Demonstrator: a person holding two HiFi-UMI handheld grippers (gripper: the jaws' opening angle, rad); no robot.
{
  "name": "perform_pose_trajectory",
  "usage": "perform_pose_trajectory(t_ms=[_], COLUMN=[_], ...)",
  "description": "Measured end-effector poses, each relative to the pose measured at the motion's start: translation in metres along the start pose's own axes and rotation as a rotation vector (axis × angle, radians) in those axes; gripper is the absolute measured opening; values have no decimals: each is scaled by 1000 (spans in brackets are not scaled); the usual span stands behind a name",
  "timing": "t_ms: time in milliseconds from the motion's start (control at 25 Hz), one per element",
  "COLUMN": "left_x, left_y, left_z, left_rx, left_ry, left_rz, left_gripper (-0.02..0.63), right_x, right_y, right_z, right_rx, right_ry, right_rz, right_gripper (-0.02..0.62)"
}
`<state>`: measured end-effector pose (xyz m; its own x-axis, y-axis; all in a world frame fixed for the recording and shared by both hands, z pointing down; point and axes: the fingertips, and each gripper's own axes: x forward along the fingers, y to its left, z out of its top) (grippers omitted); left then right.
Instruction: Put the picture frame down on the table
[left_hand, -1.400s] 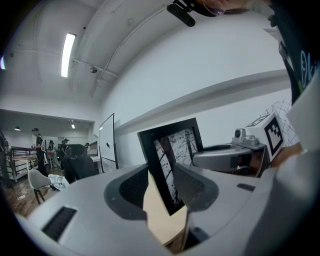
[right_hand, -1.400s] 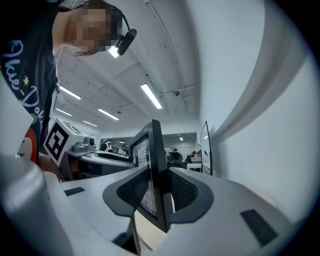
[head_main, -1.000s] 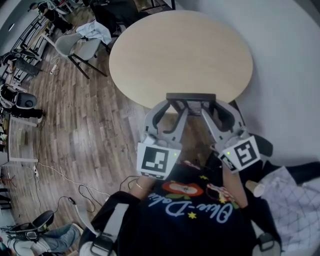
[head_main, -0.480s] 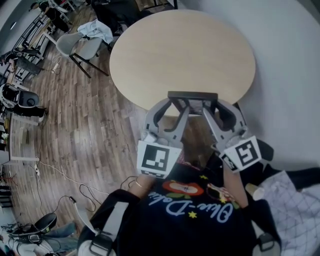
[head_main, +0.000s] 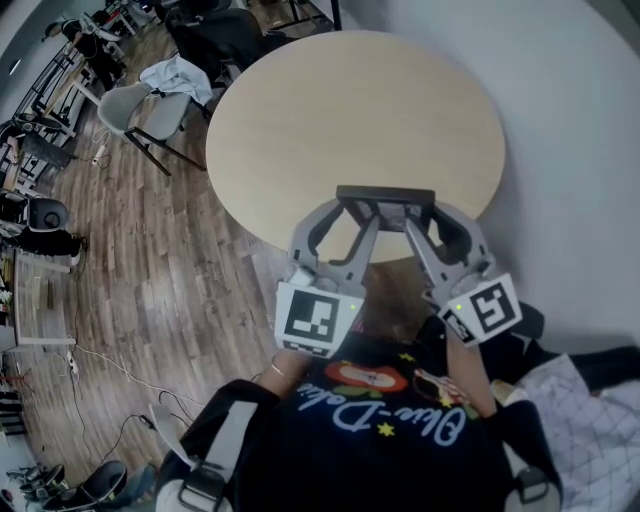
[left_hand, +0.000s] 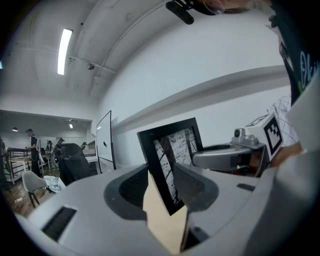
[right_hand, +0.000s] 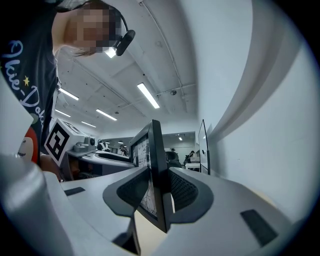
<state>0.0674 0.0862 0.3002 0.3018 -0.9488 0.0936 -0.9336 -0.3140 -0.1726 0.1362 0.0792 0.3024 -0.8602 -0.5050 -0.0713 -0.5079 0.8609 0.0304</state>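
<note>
I hold a black picture frame (head_main: 386, 196) upright between both grippers, just above the near edge of the round beige table (head_main: 350, 100). My left gripper (head_main: 352, 208) is shut on the frame's left end and my right gripper (head_main: 421, 210) on its right end. In the left gripper view the frame (left_hand: 172, 160), with a black-and-white print, stands clamped in my left gripper (left_hand: 167, 192), and the right gripper (left_hand: 232, 157) shows beyond it. The right gripper view shows the frame (right_hand: 155, 170) edge-on, pinched by my right gripper (right_hand: 156, 192).
A grey chair (head_main: 150, 100) with a cloth on it stands left of the table on the wooden floor (head_main: 150, 280). More chairs and desks fill the far left. A pale wall (head_main: 580, 150) runs along the right. Cables (head_main: 110, 350) lie on the floor.
Both grippers have carried the frame forward, from the table's near rim to a spot over the tabletop. The grip on it looks the same.
</note>
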Motion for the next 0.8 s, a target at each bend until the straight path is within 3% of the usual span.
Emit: perform_pose_trajectory(t_ms=[240,800], left_x=[48,93], left_y=[30,75], left_z=[20,14], left_rx=[-13,-33], left_ry=[-9,-13], left_rz=[-26,-86], left_gripper=[146,146], right_x=[36,89], right_y=[-41,-71], right_z=[15,12], right_rx=[15,15], right_ry=[12,38], right_rz=[-29,-87], right_gripper=[101,101])
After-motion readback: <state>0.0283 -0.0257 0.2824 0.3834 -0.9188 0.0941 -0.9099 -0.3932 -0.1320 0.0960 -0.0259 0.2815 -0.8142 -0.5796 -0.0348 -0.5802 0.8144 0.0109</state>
